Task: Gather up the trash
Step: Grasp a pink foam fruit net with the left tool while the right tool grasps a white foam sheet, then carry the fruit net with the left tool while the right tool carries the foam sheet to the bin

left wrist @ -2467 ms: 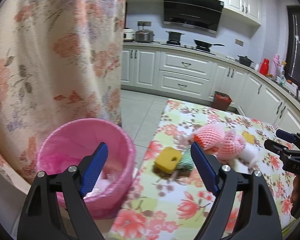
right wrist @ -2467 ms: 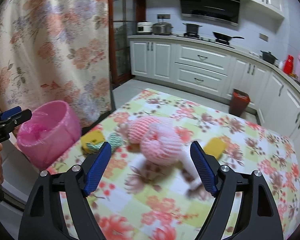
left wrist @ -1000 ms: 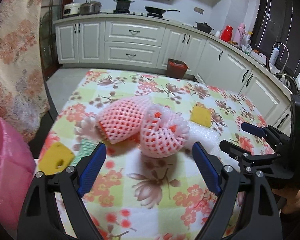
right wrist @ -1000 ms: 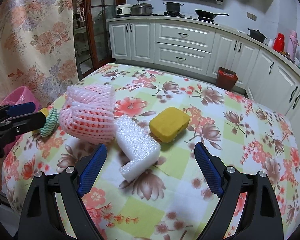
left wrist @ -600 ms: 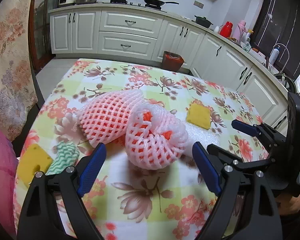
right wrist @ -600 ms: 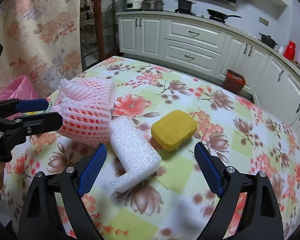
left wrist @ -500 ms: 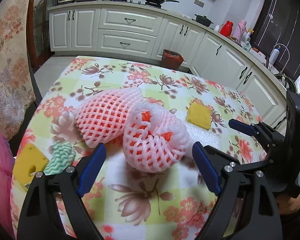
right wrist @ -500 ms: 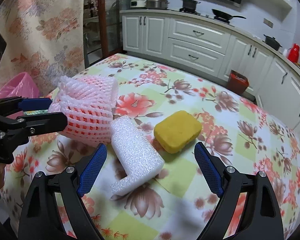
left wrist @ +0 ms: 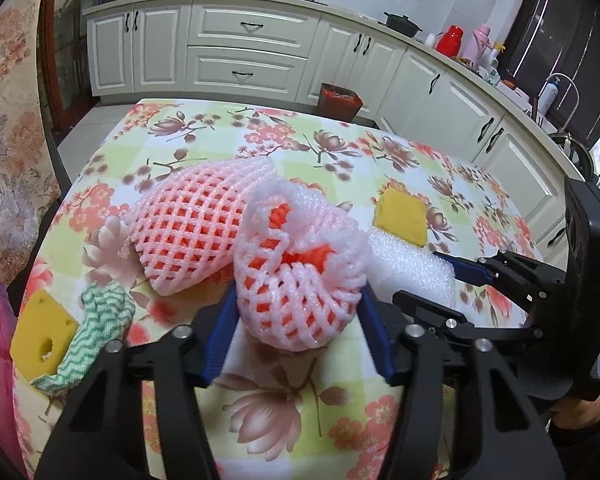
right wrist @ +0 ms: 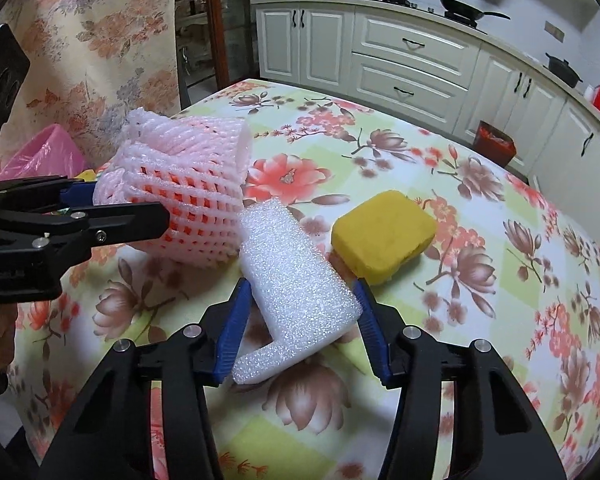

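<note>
On the floral tablecloth lie two pink foam fruit nets, a white foam block and sponges. My left gripper has its blue jaws closed against both sides of the nearer pink net, which also shows in the right wrist view. The second pink net lies just behind it. My right gripper has its jaws closed on the sides of the white foam block, which shows in the left wrist view too. Both items still rest on the table.
A yellow sponge lies right of the foam block. A yellow sponge with a hole and a green-white cloth lie at the table's left edge. A pink lined bin stands off the left edge. Kitchen cabinets stand behind.
Both grippers have narrowed from wide open: the left closed onto the nearer pink net, the right closed onto the white foam block. Both moved slightly closer to the table.
</note>
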Motion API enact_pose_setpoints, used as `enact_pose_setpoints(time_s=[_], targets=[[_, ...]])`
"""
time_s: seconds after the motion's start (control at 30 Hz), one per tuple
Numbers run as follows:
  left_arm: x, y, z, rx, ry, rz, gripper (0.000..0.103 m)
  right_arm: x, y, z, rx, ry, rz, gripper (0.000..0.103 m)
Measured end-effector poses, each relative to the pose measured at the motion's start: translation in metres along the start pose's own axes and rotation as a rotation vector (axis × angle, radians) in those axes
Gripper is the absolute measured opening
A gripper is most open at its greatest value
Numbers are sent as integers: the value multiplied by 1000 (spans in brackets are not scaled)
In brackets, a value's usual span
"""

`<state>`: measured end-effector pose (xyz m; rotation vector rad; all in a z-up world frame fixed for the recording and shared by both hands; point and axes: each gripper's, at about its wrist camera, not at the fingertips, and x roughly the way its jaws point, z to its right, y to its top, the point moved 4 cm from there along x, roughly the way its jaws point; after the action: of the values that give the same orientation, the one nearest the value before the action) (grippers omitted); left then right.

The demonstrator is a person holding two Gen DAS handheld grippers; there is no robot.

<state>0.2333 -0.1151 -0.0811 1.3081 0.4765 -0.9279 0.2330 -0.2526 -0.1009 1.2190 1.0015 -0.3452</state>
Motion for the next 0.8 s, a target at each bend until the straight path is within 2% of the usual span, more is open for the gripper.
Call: enact_pose_setpoints(time_s=[0.2,0.3,0.8], targets=[[-7,-3,0,8,-4,6,37,-12,-2,3,61,-6,24,49],[-14,-7,0,6,-9,11,35,-18,-5,2,75,-12,31,49],[-72,-24,-7,-3,-3,78,35,-59,-13,-13,148,-46,94,49]])
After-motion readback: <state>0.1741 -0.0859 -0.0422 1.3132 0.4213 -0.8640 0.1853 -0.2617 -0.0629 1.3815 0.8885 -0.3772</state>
